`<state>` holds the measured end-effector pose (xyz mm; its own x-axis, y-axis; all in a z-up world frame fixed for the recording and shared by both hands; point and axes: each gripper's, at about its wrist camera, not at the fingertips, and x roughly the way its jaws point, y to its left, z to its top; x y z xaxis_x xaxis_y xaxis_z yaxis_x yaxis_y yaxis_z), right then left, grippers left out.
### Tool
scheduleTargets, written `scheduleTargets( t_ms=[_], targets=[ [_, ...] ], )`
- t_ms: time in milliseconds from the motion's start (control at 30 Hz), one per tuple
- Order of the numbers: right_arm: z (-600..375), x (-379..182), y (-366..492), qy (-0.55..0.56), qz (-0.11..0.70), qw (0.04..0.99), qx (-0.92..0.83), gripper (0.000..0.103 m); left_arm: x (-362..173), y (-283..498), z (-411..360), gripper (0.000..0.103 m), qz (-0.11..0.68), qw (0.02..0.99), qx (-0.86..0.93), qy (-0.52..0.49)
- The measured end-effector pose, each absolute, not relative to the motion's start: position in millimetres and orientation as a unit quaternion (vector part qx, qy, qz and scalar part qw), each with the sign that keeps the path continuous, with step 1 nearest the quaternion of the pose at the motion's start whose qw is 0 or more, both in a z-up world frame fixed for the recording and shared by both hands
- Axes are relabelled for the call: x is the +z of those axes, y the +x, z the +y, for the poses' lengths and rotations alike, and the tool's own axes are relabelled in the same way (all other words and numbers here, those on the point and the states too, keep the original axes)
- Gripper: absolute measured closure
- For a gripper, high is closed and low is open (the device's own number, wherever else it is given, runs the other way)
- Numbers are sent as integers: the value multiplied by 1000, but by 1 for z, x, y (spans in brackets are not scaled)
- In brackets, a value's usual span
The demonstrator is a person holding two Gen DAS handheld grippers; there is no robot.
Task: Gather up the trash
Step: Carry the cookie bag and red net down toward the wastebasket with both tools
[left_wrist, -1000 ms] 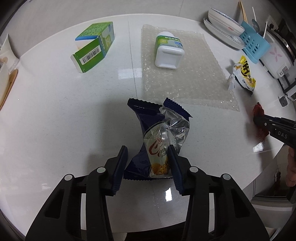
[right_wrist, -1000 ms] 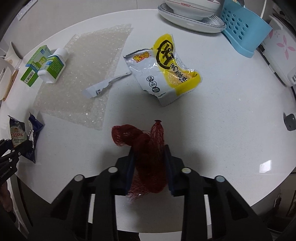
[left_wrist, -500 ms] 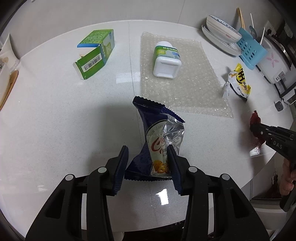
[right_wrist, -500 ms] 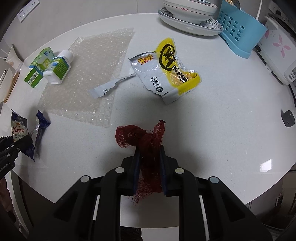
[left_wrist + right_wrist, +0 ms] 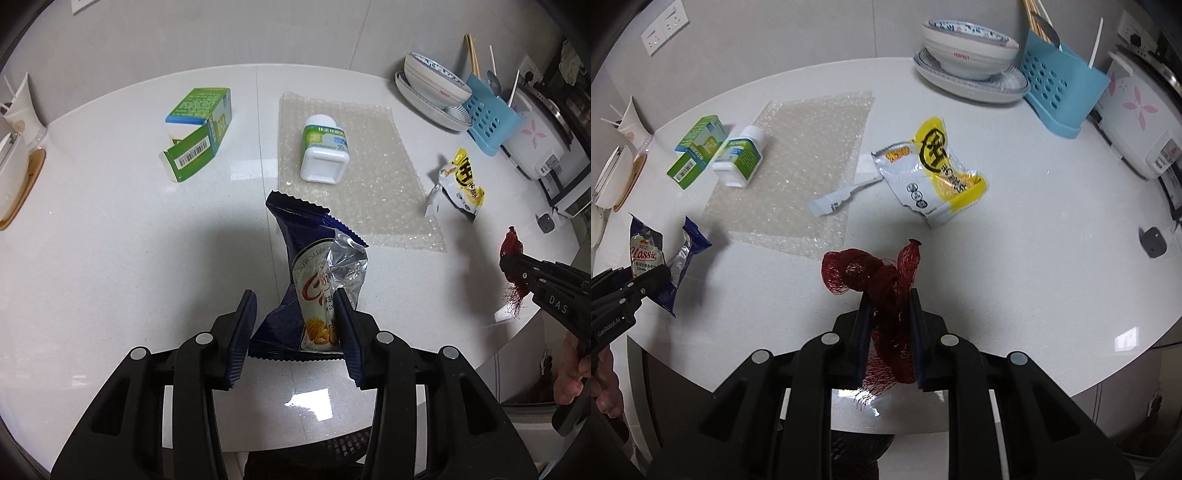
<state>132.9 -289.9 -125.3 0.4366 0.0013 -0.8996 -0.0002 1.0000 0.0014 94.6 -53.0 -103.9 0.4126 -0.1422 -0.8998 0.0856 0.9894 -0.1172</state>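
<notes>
**Both grippers hold trash above the counter**

The left gripper (image 5: 295, 317) is closed on a blue snack wrapper (image 5: 314, 266); the right gripper (image 5: 888, 317), fingers nearly together, clamps a red mesh net (image 5: 882, 284). Both are clear of the white counter (image 5: 1034, 258).
</notes>
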Motion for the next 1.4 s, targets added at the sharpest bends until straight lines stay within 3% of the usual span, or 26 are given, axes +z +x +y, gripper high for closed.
scheduleTargets(
  t_ms=[833, 1400],
  targets=[
    [-258, -75, 81, -6, 472, 880, 57, 86, -44, 46, -58, 61, 492, 867, -66, -49],
    [-257, -90, 23, 3, 476, 876, 78, 86, -53, -19, -66, 61, 498, 863, -61, -64]
  ],
)
